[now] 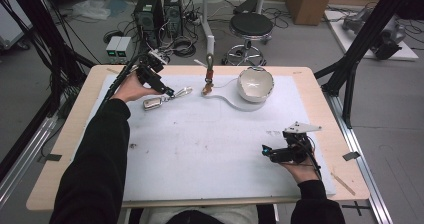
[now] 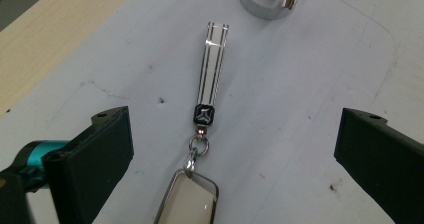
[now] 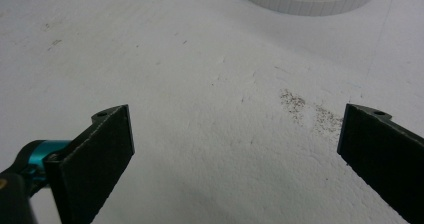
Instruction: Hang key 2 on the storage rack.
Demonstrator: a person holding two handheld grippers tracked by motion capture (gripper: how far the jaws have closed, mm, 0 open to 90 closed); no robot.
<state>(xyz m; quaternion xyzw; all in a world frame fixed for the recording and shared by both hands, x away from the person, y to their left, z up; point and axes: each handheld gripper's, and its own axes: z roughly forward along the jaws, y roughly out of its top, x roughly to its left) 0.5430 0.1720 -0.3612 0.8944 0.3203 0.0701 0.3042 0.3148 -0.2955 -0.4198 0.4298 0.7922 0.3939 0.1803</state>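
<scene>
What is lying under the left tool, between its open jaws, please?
Under the left tool a key fob with a striped strap lies on the white mat. The fob's near end runs out of frame.

The person wears long black sleeves (image 1: 95, 159) that reach the wrists. Each gripper, the left gripper (image 2: 227, 149) and the right gripper (image 3: 235, 149), has two flat black jaws (each with a small screw hole at its tip) and a teal fitting beside one. A black cable (image 1: 117, 81) trails from the left one, and a grey three-cornered plate (image 1: 301, 128) tops the right.
</scene>
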